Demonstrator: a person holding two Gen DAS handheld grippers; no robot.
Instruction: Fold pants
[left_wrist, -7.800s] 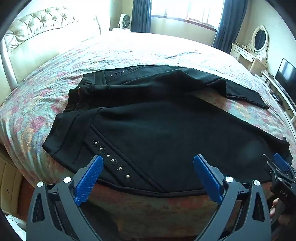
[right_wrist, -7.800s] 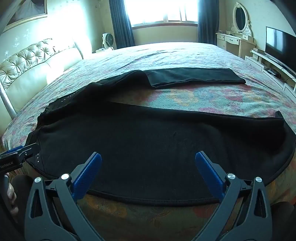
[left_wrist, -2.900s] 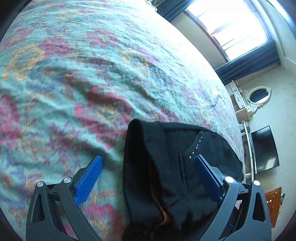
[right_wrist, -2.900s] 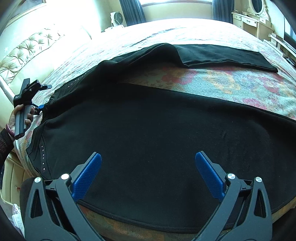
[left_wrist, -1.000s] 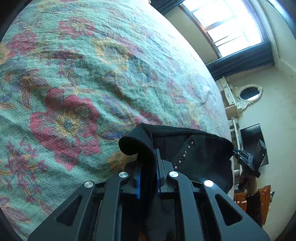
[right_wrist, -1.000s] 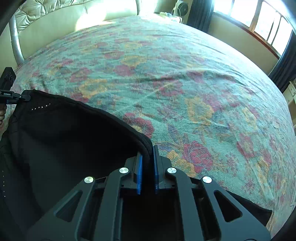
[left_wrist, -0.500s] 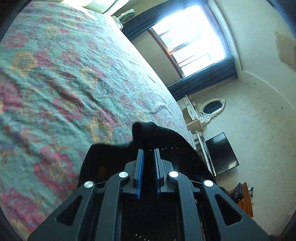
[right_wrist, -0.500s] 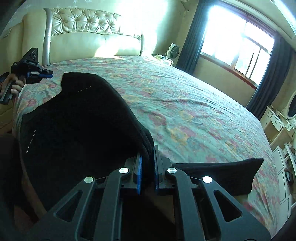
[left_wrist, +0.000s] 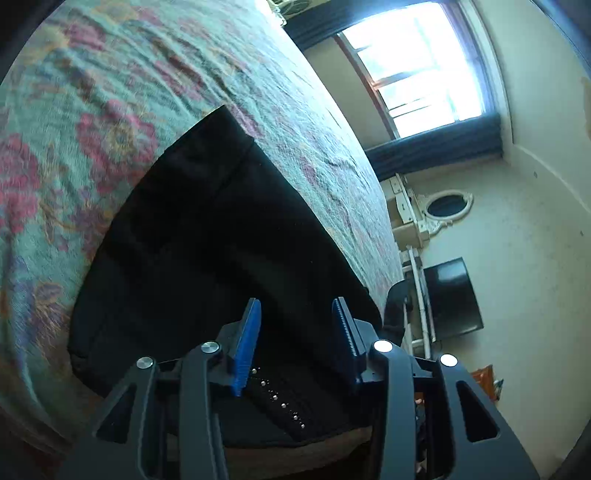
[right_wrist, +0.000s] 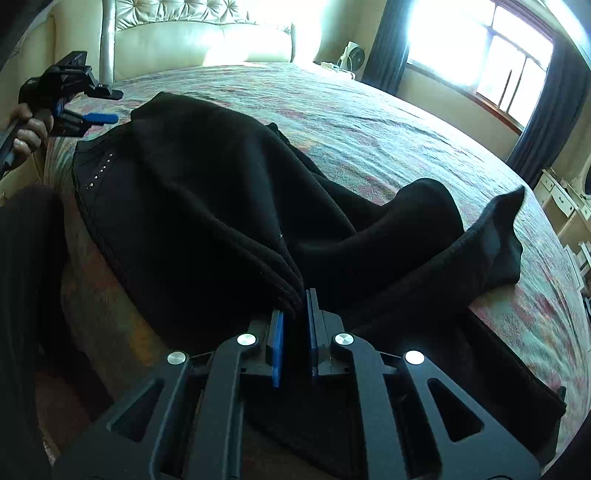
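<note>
Black pants (right_wrist: 207, 192) heaped on floral bedspread (right_wrist: 388, 122), right gripper (right_wrist: 293, 332) clenched on a thick fabric fold, left gripper (left_wrist: 295, 343) released at ten o'clock over studded waistband (left_wrist: 282, 404)

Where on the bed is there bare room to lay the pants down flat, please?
Free: the floral bedspread between the pants and the window, and toward the headboard. Crowded: the near edge, where the pants bunch at the right gripper.
</note>
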